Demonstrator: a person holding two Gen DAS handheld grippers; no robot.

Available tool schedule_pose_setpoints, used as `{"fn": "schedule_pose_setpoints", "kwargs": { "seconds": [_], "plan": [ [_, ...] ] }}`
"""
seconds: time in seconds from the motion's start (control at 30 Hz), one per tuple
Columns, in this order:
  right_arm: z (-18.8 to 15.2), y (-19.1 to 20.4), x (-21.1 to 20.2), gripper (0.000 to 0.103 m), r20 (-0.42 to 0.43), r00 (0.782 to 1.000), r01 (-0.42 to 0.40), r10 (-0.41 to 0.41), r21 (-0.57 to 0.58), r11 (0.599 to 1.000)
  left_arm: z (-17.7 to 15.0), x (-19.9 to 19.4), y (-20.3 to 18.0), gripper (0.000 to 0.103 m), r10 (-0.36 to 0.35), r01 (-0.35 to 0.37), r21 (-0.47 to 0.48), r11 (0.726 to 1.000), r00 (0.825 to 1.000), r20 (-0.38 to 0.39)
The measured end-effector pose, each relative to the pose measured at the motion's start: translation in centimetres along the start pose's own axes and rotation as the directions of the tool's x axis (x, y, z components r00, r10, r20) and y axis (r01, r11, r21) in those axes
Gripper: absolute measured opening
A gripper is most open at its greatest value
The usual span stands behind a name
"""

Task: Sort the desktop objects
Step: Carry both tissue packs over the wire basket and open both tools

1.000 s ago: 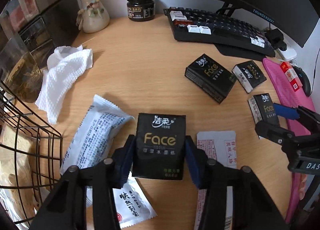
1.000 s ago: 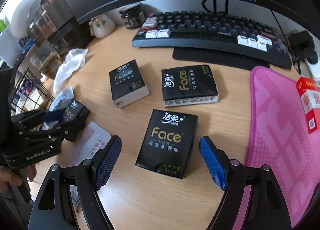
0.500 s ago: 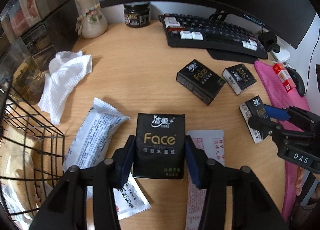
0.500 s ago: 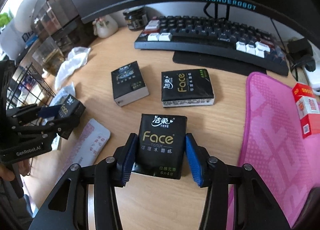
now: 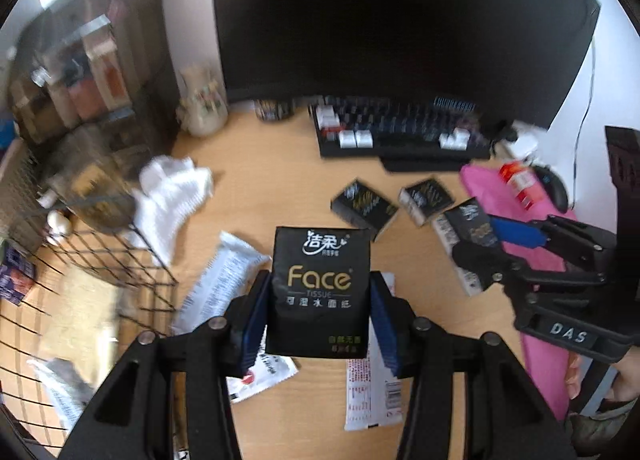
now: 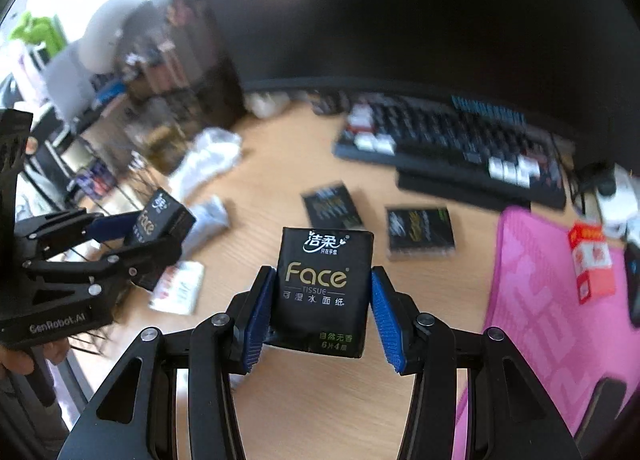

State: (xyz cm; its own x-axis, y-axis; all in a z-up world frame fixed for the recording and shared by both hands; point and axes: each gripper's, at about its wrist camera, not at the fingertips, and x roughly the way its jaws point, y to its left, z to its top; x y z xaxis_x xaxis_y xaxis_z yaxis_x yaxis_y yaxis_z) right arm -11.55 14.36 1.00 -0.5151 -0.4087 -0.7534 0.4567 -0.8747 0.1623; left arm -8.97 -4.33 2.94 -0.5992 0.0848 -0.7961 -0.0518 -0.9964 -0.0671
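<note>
Carry step, both hands loaded, nothing placed yet.

Far left: wire basket sits at the desk edge, already holding some packets. My guess is that's the drop spot for at least one load, but the pictures don't confirm it.

Left tongs: clamped on a black Face tissue pack, blue pads pressed on both its sides. The pack sits upright in the grip and looks clear of the desk. The white sachets lie on the desk below it.

Middle of the desk: two more black tissue packs lie loose in front of the keyboard, near each other, not touching that I can tell. Frame is blurred, so the detail isn't reliable.

Right tongs: gripping a second Face tissue pack. Left pad is flush on it. The right pad looks close, with a thin gap near the bottom corner, so treat that hold as the lighter one. This pack also hangs above the desk.

Right edge: pink mat with a small red-and-white box on it.

Next move, as I read it: pick one destination per hand. Take the left load over the basket rim before you let go, and keep the wire clear of the pack's lower edge. Don't swing the right one fast, or that pack may pivot in the pads.
</note>
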Motion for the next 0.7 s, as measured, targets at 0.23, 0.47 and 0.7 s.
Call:
{"fn": "schedule_pose_setpoints", "kwargs": {
  "seconds": [0.23, 0.47, 0.7],
  "plan": [
    [2.9, 8.5, -1.6, 0.048, 0.054, 0.991, -0.117, 0.125, -0.141, 0.983, -0.9, -6.3, 5.2, 0.053, 0.080, -0.073, -0.097, 0.993, 0.994, 0.076],
    [3.4, 17.6, 0.2, 0.048, -0.007, 0.964, -0.257, 0.264, -0.263, 0.930, -5.4, -9.5, 12.4, 0.053, 0.202, -0.188, -0.234, 0.954, 0.979, 0.038],
    [2.9, 24.4, 2.2, 0.048, -0.069, 0.941, -0.335, 0.332, -0.341, 0.879, -9.2, -11.3, 17.2, 0.053, 0.265, -0.250, -0.330, 0.910, 0.964, 0.001]
  ]
}}
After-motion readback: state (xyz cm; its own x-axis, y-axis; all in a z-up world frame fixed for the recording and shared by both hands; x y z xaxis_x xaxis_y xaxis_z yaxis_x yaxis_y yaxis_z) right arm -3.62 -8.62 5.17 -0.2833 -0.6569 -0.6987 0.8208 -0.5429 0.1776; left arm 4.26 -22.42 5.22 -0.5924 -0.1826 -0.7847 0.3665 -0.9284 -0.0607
